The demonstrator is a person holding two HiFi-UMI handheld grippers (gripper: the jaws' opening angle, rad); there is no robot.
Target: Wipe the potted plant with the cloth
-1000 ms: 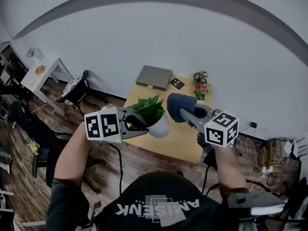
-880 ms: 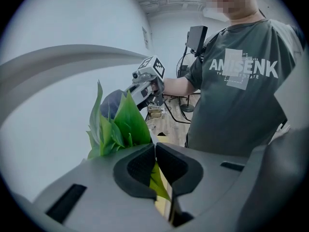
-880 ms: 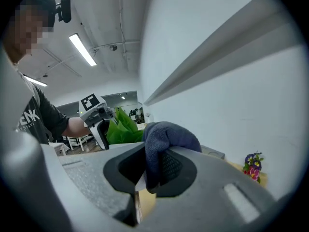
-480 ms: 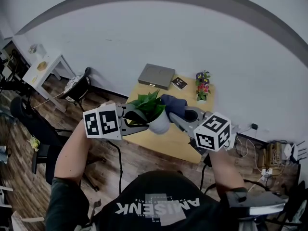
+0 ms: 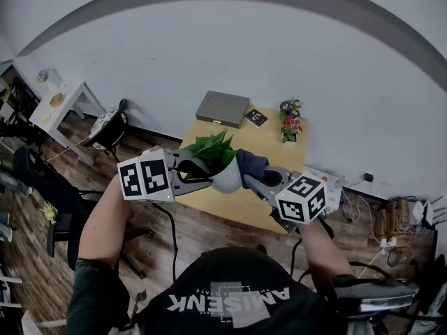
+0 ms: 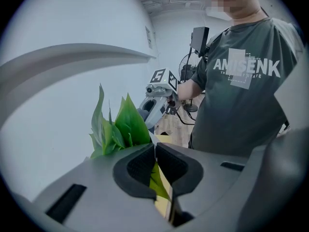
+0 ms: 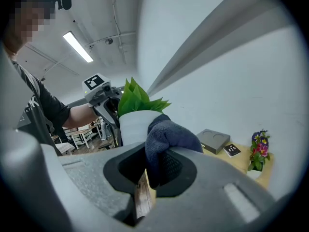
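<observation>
The potted plant (image 5: 211,152), green leaves in a white pot (image 5: 229,180), hangs above the wooden table (image 5: 269,204). My left gripper (image 5: 199,174) is shut on the pot's rim, with a leaf (image 6: 157,180) caught between the jaws in the left gripper view. My right gripper (image 5: 255,179) is shut on a dark blue cloth (image 5: 251,165). The cloth (image 7: 166,134) is pressed against the right side of the pot (image 7: 133,127). In the right gripper view the left gripper (image 7: 104,103) shows behind the pot.
On the table's far side lie a grey box (image 5: 222,109), a small black card (image 5: 255,118) and a little pot of flowers (image 5: 289,124). A white side table (image 5: 59,103) and a black chair (image 5: 112,128) stand at the left. Cables (image 5: 391,222) lie on the floor at the right.
My right gripper has carried the cloth left and down from beside the leaves onto the pot's side. The left gripper and the plant have hardly moved.
</observation>
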